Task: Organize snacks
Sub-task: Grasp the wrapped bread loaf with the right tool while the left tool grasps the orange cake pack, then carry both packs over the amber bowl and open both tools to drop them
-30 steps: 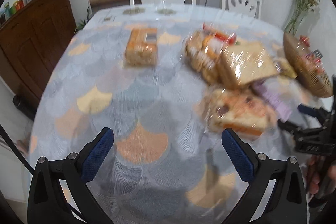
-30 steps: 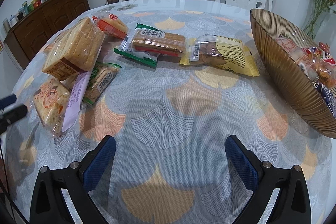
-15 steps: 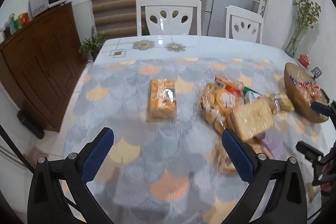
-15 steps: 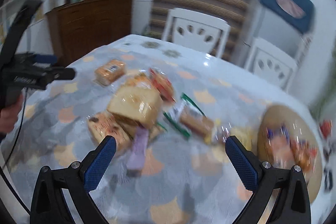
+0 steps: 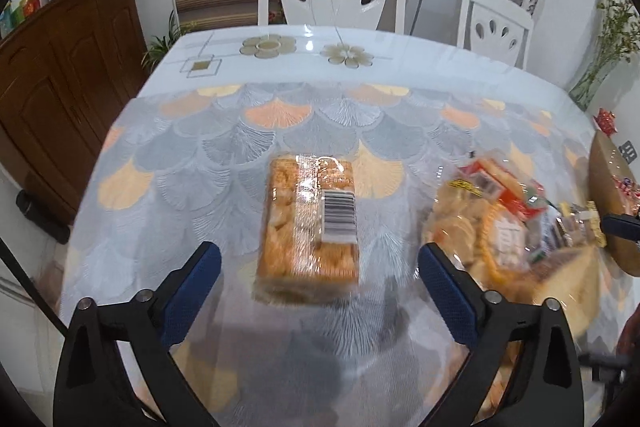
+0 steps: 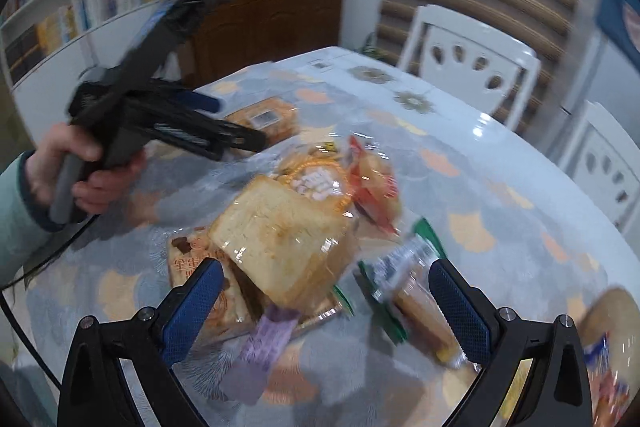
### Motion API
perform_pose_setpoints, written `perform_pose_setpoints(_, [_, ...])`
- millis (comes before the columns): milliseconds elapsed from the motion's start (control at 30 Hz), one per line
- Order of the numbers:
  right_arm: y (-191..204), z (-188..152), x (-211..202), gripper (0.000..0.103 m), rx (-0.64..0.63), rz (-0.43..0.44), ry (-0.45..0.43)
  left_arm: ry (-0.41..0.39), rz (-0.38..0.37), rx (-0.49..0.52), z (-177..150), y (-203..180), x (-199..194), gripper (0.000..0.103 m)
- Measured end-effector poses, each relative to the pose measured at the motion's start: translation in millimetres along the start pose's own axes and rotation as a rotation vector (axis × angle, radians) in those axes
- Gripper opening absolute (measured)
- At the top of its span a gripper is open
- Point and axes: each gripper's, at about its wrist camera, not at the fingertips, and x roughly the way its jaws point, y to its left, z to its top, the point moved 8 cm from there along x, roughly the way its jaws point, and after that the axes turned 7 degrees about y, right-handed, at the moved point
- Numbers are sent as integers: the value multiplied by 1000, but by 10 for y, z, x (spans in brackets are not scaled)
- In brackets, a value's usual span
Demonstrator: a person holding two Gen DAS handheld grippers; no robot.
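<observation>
Both tools gape unladen: my left tool (image 5: 318, 267) faces the orange biscuit pack (image 5: 308, 227), my right tool (image 6: 324, 291) the wrapped bread (image 6: 280, 239).

Fan-patterned table (image 5: 192, 163) with biscuit pack (image 5: 310, 223), snack heap (image 6: 304, 211), bowl (image 5: 608, 203).

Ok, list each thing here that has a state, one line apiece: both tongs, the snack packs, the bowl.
left tongs: open, empty, around the near end of the orange cracker pack
right tongs: open, empty, above the pile
orange cracker pack: sealed, flat, barcode up, alone on the cloth
bread pack: wrapped, tilted atop other packs
bowl: upright, holding wrapped snacks
</observation>
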Motion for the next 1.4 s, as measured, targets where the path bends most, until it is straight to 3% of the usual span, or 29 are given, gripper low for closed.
perform_pose_setpoints(33, [34,11,13,103,-23,4,1,8,1,-3,5,-8,51,96])
perform_pose_setpoints(100, [123,41,77,103,-90,7,11,10,5,-2,3,-8,105,84])
perform_pose_setpoints(233, [245,114,191,103,-176,-8,23,19,9,-3,-3,-14,180,75])
perform_pose_setpoints(300, [258,140,255,102,-191,-17,32,19,17,9,-3,-21,185,61])
perform_pose_setpoints(433, [259,151,349,88,-196,0,52,7,32,20,-7,-16,144,48])
perform_pose_setpoints(567, [260,151,357,84,-178,-7,46,0,13,24,-19,-15,90,46])
perform_pose_setpoints(800, [257,59,290,66,-40,10,27,-33,12,50,-117,-94,-169,46])
perform_pose_setpoints(1100, [255,-184,-182,58,141,0,-53,-133,-30,72,-396,-317,-913,45])
perform_pose_setpoints(1233, [93,-487,-532,57,271,-33,-90,-141,-51,95,-621,-466,-1113,43])
perform_pose_setpoints(1300, [-4,-704,-683,55,331,-79,-94,-134,-73,97,-773,-496,-1153,27])
perform_pose_setpoints(1400, [-104,-1094,-819,54,409,-147,-75,-100,-124,78,-1048,-473,-1159,27])
